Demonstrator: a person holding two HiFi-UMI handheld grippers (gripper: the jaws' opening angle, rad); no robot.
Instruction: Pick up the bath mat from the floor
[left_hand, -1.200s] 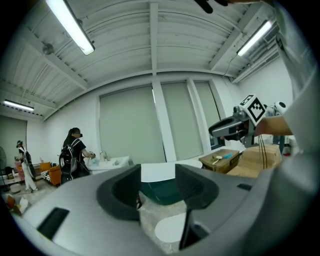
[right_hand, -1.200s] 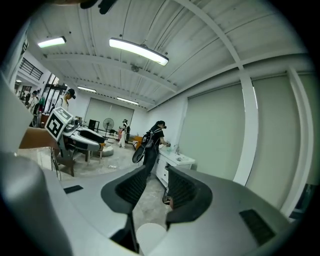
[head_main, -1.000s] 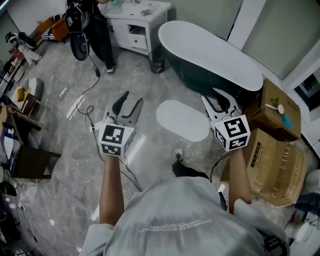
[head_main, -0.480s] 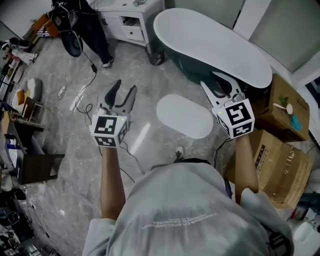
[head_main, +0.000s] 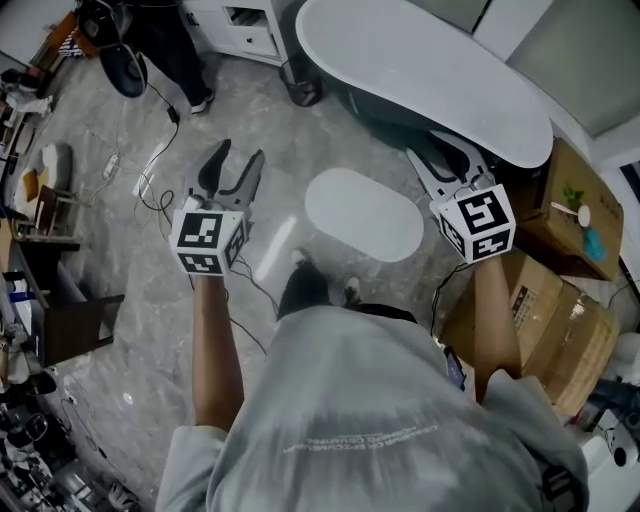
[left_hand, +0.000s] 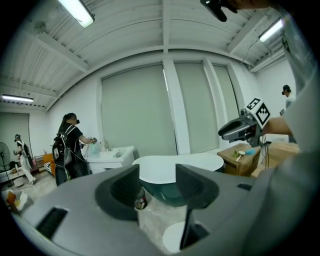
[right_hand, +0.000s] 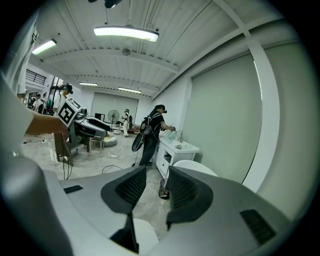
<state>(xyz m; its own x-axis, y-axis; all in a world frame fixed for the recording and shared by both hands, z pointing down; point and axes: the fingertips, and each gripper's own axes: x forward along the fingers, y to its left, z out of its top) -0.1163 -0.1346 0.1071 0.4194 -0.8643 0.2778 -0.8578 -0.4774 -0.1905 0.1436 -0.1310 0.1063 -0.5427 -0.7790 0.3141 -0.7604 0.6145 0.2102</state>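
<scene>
**Hovering above the bath mat, both grippers empty**

Down on the grey marbled floor (head_main: 300, 140) lies the bath mat (head_main: 363, 213), a pale oval lying flat just beside the dark bathtub (head_main: 420, 75), and nothing is touching it. The left gripper (head_main: 240, 160) hangs in the air off the mat's left end. Its jaws are spreading apart as we watch, and there is only open floor between them. The right gripper (head_main: 455, 155) is up over the mat's far right end, close against the tub's flank, with its jaws a modest gap apart and holding nothing.

What crowds the spot? A shoe (head_main: 303, 290) of the person carrying the grippers is planted just short of the mat's near edge. Black cables (head_main: 160, 150) snake across the floor off to the left. Cardboard boxes (head_main: 545, 315) are stacked at the right, hard by the right arm. A small waste bin (head_main: 303, 90) stands at the tub's head end, and beyond it another person in black (head_main: 165, 40) is standing at a white cabinet (head_main: 240, 15). The mat's top is bare.
</scene>
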